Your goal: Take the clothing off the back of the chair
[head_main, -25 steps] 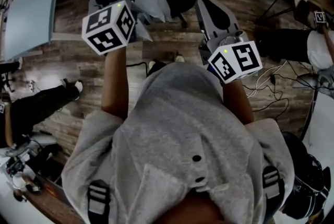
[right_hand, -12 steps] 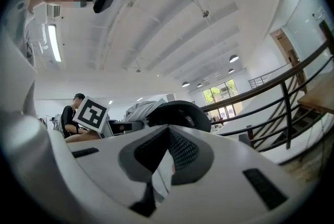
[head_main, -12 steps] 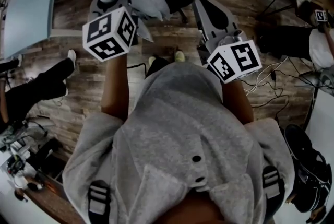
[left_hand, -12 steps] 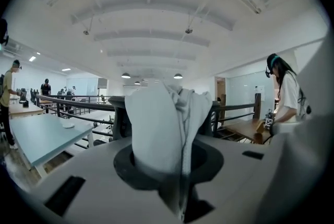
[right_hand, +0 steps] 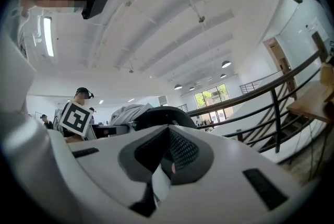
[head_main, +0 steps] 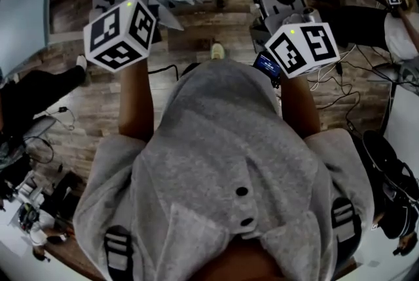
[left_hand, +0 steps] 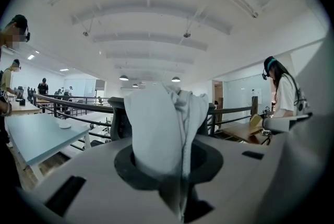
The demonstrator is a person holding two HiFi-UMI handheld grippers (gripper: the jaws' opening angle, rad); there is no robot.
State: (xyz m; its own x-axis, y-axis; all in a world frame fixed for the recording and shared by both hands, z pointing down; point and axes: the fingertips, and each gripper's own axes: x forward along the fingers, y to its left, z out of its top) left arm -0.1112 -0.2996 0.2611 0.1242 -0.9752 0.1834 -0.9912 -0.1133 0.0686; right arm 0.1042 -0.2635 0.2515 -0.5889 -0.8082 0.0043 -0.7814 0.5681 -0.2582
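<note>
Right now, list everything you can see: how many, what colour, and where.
clothing: one, light grey, bunched in the left gripper
chair: one, black, straight ahead behind the clothing
table: one, pale blue, left side
railing: one, dark, beyond the chair
floor: brown wood planks, underfoot
cables: several, black, on the floor at the right
other people: at least three, standing around the room
hoodie: one, grey, worn by the person
marker cubes: two, black and white, one on each gripper
left gripper: pale grey, shut on the clothing
right gripper: pale grey, shut, holding nothing
</note>
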